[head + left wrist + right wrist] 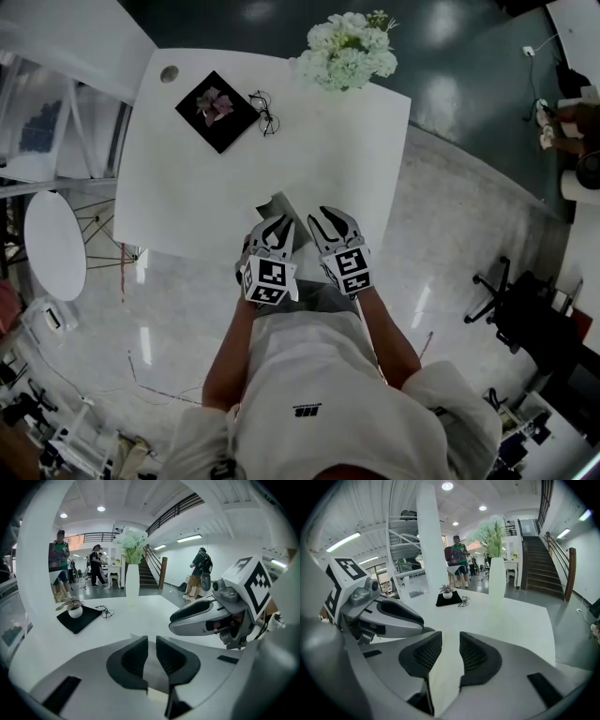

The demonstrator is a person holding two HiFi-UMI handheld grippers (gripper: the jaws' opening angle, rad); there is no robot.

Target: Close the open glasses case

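Head view: the person's shirt [309, 375] fills the bottom centre. Just above it, the left gripper [276, 223] and right gripper [327, 214] sit side by side at the near edge of the table [356, 150]. The grey case [280, 205] lies mid-frame at the left gripper's tip.

Left gripper view: the jaws stand a narrow slit apart. The case [151, 665] shows through the slit, and I cannot tell whether the pads touch it.

Right gripper view: the jaws are slightly apart, with only bare table between them.
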